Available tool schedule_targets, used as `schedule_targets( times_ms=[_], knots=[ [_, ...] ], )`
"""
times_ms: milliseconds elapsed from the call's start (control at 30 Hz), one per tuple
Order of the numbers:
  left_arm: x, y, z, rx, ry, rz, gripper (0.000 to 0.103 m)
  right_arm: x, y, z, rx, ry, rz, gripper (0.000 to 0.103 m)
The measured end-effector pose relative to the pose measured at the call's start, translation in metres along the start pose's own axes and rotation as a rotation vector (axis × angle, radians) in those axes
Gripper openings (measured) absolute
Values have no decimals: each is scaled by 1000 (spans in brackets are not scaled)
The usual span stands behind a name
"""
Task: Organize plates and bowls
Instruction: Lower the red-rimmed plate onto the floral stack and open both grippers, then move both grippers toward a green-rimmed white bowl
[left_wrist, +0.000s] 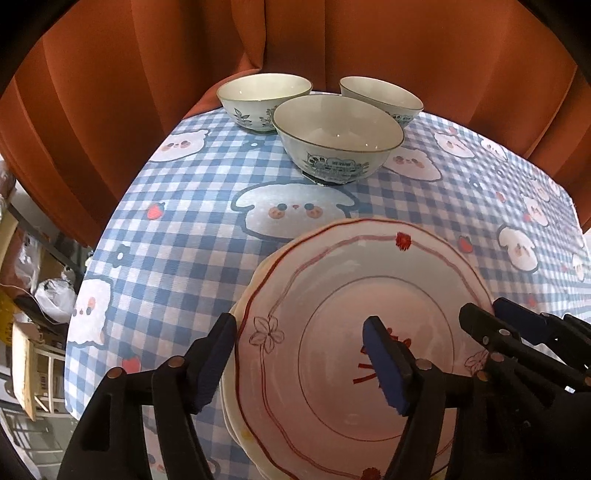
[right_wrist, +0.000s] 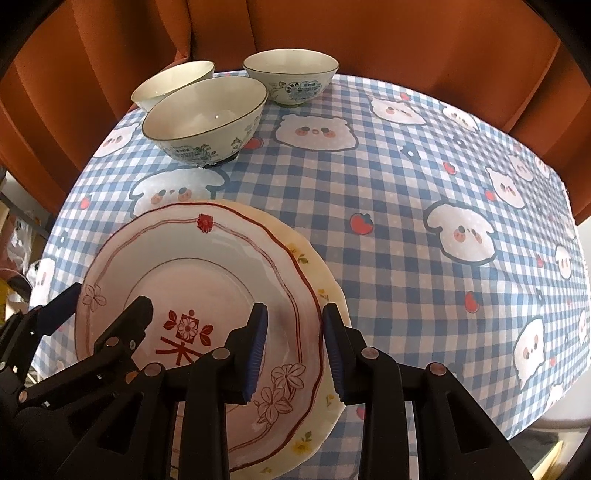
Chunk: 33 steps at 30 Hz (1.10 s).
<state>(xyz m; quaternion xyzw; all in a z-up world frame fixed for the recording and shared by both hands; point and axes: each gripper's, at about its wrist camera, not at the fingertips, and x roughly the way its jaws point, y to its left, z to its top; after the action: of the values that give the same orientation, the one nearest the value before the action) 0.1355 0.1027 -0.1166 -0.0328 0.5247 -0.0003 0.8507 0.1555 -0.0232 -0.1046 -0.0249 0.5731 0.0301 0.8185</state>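
Left wrist view: left gripper (left_wrist: 301, 363) spread wide across the left rim of the red-trimmed plate (left_wrist: 332, 266), one blue pad outside the rim, the other over the plate's well; no clamping visible. Plate stacked on a cream plate (left_wrist: 240, 314), only a sliver showing at the left edge. Both set on the checked tablecloth (left_wrist: 177, 236) at the near side. Three bowls (left_wrist: 338, 140) grouped at the far edge, close together, upright, in front of the rust curtain (left_wrist: 110, 92). Right gripper (left_wrist: 491, 317) seen at the plate's right rim, parted.

Right wrist view: right gripper (right_wrist: 295, 354) parted, straddling the right rim of the red-trimmed plate (right_wrist: 229, 251), inner pad above the plate, outer pad beyond the rim over the cream plate (right_wrist: 325, 291) with small yellow flowers; contact with the rim impossible to tell. Bowls (right_wrist: 205, 118) clustered far left on the tablecloth (right_wrist: 406, 221), well apart from the stack. Left gripper (right_wrist: 107, 306) at the plate's left side, likewise spread
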Motion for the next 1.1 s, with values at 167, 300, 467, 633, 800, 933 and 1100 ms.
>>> schedule_targets(
  times_ms=[167,300,467,633,800,933,1100],
  knots=[
    [-1,6,20,2,-21,-13,79,-6,0,13,-12,-24,9,36],
    [-2,11,42,-2,-50,-11,81,-9,1,34,-12,-46,30,37],
    [0,19,76,-27,-72,3,84,-11,5,68,-22,-74,57,39],
    [8,24,107,-40,-96,38,85,-12,2,98,-12,-113,75,61],
    [24,22,132,-24,-94,49,83,-2,-8,130,10,-144,105,64],
    [38,16,145,-8,-89,50,82,10,-12,150,26,-154,116,64],
    [58,13,156,-14,-67,51,73,31,-8,169,26,-150,121,63]
  ],
)
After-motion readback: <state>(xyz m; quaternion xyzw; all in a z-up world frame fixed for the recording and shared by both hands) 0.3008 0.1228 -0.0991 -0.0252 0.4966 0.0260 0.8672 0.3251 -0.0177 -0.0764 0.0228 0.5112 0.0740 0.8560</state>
